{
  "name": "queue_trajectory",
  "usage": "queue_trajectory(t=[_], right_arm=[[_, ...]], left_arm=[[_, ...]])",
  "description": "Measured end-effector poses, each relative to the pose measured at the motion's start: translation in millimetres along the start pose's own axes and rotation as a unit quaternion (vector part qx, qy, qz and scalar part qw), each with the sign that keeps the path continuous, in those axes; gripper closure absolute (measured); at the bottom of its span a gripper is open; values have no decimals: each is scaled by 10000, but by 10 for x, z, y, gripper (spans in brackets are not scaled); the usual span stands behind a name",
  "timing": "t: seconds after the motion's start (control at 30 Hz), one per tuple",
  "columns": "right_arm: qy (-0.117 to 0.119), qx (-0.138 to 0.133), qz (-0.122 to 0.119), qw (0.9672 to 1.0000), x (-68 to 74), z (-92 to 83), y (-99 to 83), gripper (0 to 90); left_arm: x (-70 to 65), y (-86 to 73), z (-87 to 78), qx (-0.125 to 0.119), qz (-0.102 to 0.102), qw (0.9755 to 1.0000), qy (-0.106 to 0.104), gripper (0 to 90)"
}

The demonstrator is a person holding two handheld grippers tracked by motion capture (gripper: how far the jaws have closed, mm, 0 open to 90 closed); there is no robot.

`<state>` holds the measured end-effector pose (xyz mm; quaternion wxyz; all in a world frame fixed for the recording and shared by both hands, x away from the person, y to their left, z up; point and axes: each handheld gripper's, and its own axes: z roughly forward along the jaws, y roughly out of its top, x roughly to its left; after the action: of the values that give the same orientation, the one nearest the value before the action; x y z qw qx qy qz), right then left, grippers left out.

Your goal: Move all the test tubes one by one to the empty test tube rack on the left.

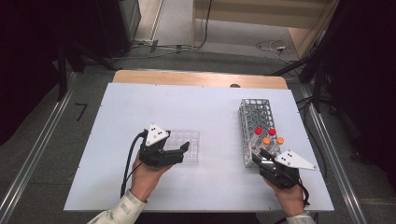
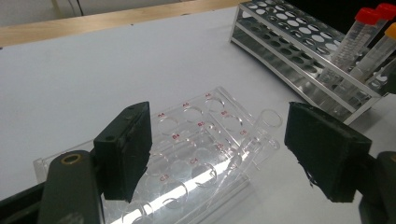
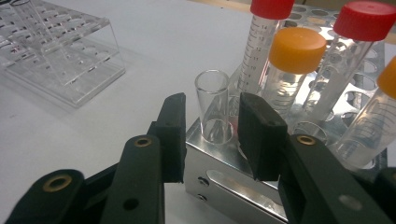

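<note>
Nearest the camera in the right gripper view, the right gripper (image 3: 210,140) has its two black jaws set either side of an uncapped clear glass tube (image 3: 213,105) that stands upright in a corner hole of the metal tube rack (image 3: 224,184). A sliver of gap shows on each side of the glass, so the jaws look narrowed around the tube but not yet clamped on it. The likely trouble lies here: if one pad meets the tube before the other, the bare glass could tip in its hole or be pushed against the neighbouring orange-capped tube (image 3: 292,65), and a grip taken this low near the rack top could slip on smooth glass when lifted. The right pad also sits close to the red-capped tube (image 3: 264,42) behind, which it could nudge.

In the high view the right hand (image 1: 289,198) comes in from the table's near edge, its gripper levelled at the rack's near end. The left gripper (image 2: 217,154) has its jaws wide apart, holding nothing, poised over the clear acrylic rack (image 2: 187,140), where another clear tube (image 2: 254,140) lies slanted across the holes. The left hand (image 1: 145,179) angles inward from the near edge. Both racks rest on the white table (image 1: 210,102).
</note>
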<state>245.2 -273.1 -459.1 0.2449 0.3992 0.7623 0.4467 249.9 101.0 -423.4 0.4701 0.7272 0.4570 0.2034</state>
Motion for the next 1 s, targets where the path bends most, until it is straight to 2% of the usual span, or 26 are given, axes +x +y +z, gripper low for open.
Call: queue_trajectory(t=[0.5,0.7,1.0], right_arm=[[-69,6,45,10000,-22,42,-7,720],[-77,-5,46,10000,-28,31,5,725],[-105,-183,-3,9998,-2,-68,98,731]], left_arm=[[-8,0,3,-8,0,10000,5,236],[-4,3,-3,-19,0,10000,7,236],[-4,12,-20,-37,-3,10000,25,225]])
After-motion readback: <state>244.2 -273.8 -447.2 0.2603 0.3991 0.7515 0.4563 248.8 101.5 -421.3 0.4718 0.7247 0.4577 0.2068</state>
